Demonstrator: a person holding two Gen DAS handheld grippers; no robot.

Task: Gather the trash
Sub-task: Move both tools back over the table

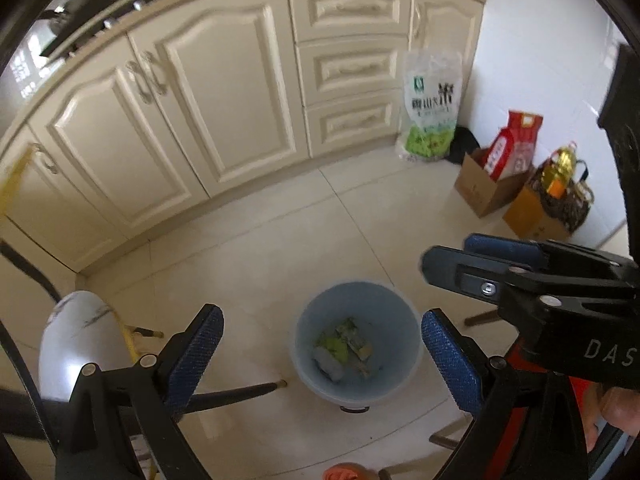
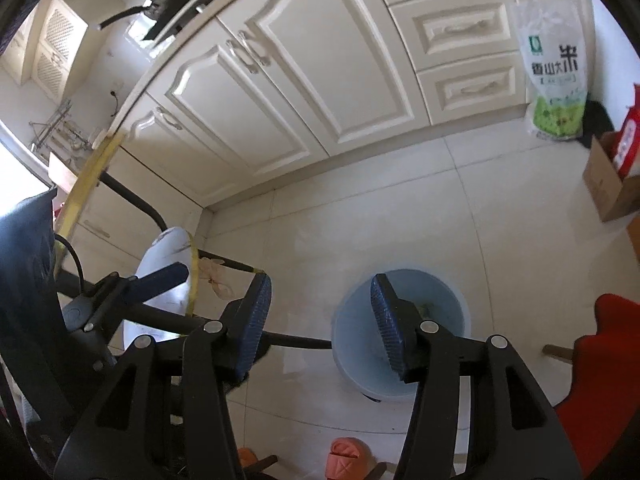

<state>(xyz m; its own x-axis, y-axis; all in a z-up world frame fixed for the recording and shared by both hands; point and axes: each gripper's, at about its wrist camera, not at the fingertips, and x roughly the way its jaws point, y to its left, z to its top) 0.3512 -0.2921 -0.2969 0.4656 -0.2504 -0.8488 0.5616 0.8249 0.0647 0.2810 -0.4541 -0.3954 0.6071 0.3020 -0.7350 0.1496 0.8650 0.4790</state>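
Both hand-held grippers hang above the bin [image 1: 356, 344], left [image 1: 320, 356] wide and empty, right [image 2: 320, 320] parted, nothing between. Scraps [image 1: 346, 346] lie inside, so this drop looks done. Next: find more trash.

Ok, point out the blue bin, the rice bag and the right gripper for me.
blue bin [image 1: 394, 300], left wrist view, on its far rim.
rice bag [image 2: 554, 68], right wrist view, on its printed front.
right gripper [image 2: 320, 320], right wrist view, midway between its open fingertips.
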